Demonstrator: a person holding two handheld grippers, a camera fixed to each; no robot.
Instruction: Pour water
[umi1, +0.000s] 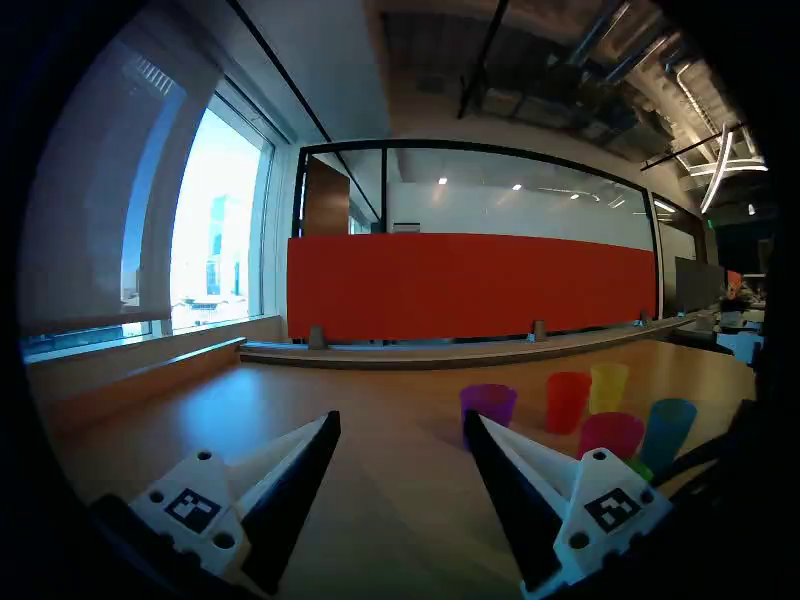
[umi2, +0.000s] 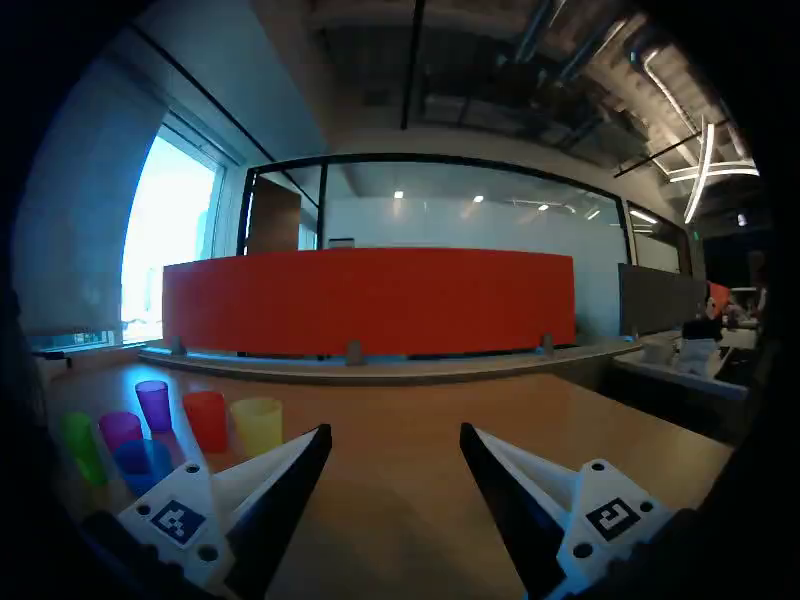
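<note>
The cups are standing in a cluster on the wooden table (umi1: 300, 400), ahead of me and between my two hands. In the left gripper view they are sitting to the right of my fingers: the purple cup (umi1: 488, 405) nearest the middle, the red cup (umi1: 567, 400) just beside it, and the yellow cup (umi1: 608, 387) next to that and a little farther back. In front of those, the pink cup (umi1: 611, 435) and the blue cup (umi1: 668, 430) are standing side by side. All of them are upright with their mouths up.

I am holding my left gripper (umi1: 400, 418) with its jaws spread wide and nothing between them. The tip of one finger is overlapping the purple cup's lower edge in the picture, and I cannot tell whether it is touching.

In the right gripper view the same cluster is lying to the left, with a green cup (umi2: 80, 447) at its outer edge. My right gripper (umi2: 395, 430) is gaping too, pointing at bare tabletop well apart from the cups.

Beyond the table's far edge a red partition (umi1: 470, 285) is running across, and a bright window (umi1: 215, 250) is glowing on the left.
</note>
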